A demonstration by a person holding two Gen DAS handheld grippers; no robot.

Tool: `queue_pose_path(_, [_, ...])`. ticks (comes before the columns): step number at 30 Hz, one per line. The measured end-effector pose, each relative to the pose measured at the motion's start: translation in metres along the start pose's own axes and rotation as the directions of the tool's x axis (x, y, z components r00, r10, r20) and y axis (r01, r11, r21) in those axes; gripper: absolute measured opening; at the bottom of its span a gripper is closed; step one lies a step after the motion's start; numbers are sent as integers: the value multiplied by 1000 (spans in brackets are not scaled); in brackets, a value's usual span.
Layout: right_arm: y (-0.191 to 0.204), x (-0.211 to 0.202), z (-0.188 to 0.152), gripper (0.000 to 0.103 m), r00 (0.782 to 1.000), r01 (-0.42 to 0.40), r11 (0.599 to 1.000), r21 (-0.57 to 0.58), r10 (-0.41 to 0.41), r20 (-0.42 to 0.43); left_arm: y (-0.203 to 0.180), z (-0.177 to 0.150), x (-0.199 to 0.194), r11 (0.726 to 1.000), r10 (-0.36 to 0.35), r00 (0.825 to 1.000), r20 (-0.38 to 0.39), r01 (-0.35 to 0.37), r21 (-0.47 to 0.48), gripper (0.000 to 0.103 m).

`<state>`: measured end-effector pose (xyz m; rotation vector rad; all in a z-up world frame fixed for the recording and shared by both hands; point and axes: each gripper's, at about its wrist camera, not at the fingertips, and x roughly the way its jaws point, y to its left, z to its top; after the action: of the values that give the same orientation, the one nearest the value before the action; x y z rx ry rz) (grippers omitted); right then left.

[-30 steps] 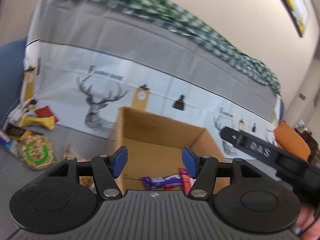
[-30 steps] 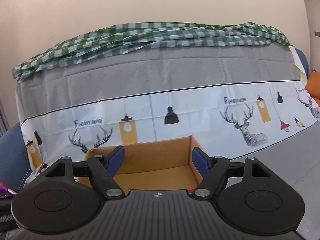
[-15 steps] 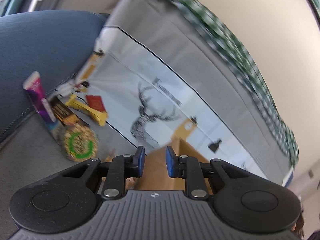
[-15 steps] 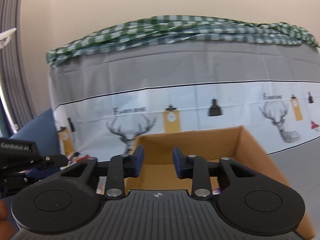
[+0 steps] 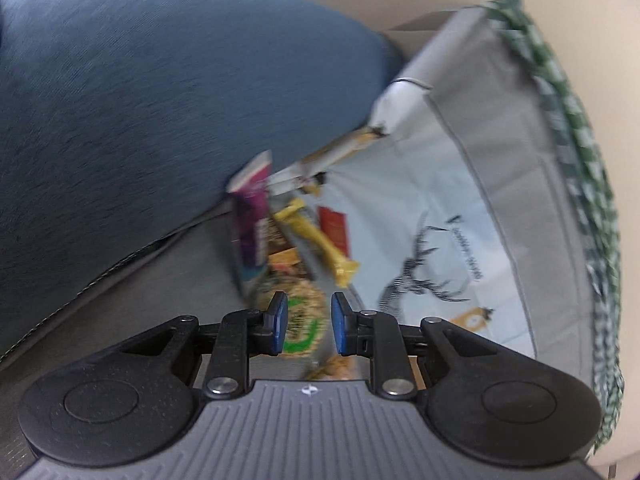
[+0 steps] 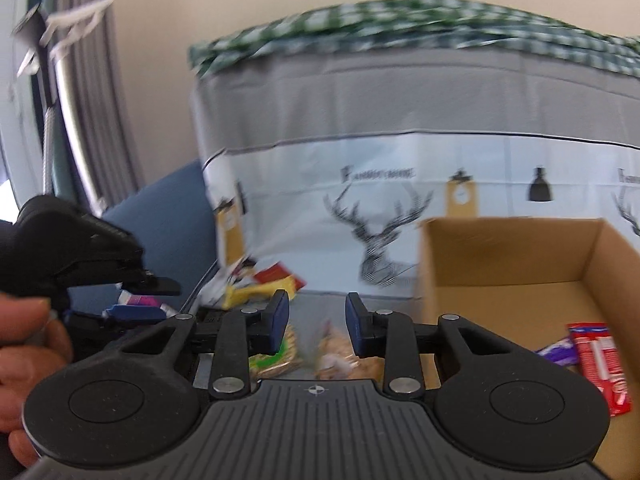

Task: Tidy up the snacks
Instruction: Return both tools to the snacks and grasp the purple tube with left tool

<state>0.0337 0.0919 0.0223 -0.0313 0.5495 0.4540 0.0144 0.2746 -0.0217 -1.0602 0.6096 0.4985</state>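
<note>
Crowding snacks (image 5: 304,240) between blue cushion (image 5: 160,100) and deer-print cloth (image 5: 460,240).

left wrist: tilted, near snack pile (image 5: 296,248) | right wrist: level, faces cardboard box (image 6: 516,264) | shared: pile

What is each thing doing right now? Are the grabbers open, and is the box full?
Left gripper: open a little, holding nothing.
Right gripper: open a little, holding nothing.
Box: open on top, mostly bare inside.
Red packet: lying flat in the box.
Purple packet: in the box, next to the red one.
Round snack: lying outside the box.
Yellow bar: lying outside the box.
</note>
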Motion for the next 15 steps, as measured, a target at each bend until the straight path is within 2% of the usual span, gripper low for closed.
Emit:
queue_pose_path(1, [6, 6, -2, 34, 1000, 14, 1000, -13, -14, -15, 3, 0, 3, 1000, 12, 1000, -4, -12, -5, 25])
queue_pose_path(4, [14, 32, -12, 45, 996, 67, 996, -54, -70, -48, 9, 3, 11, 999, 51, 999, 6, -51, 1, 34])
queue_pose_path(6, [15, 52, -13, 56, 985, 151, 984, -99, -158, -72, 14, 6, 17, 998, 63, 998, 17, -63, 0, 39])
queue_pose_path(7, [15, 60, -13, 58, 983, 159, 981, -111, -168, -77, 15, 8, 21, 997, 72, 997, 18, -73, 13, 43])
queue_pose_path(8, [14, 69, -13, 62, 985, 140, 984, -109, -150, -91, 16, 10, 24, 996, 86, 996, 25, -87, 21, 44])
queue_pose_path(10, [16, 82, -13, 66, 978, 153, 979, -133, -169, -120, 18, 15, 33, 992, 115, 993, 29, -116, 41, 46])
queue_pose_path(13, [4, 99, -12, 70, 968, 191, 978, -88, -202, -146, 26, 22, 46, 995, 95, 995, 3, -95, 4, 46])
queue_pose_path(15, [-3, 113, -13, 72, 960, 182, 980, -78, -194, -201, 25, 23, 53, 996, 94, 995, 12, -94, -2, 47])
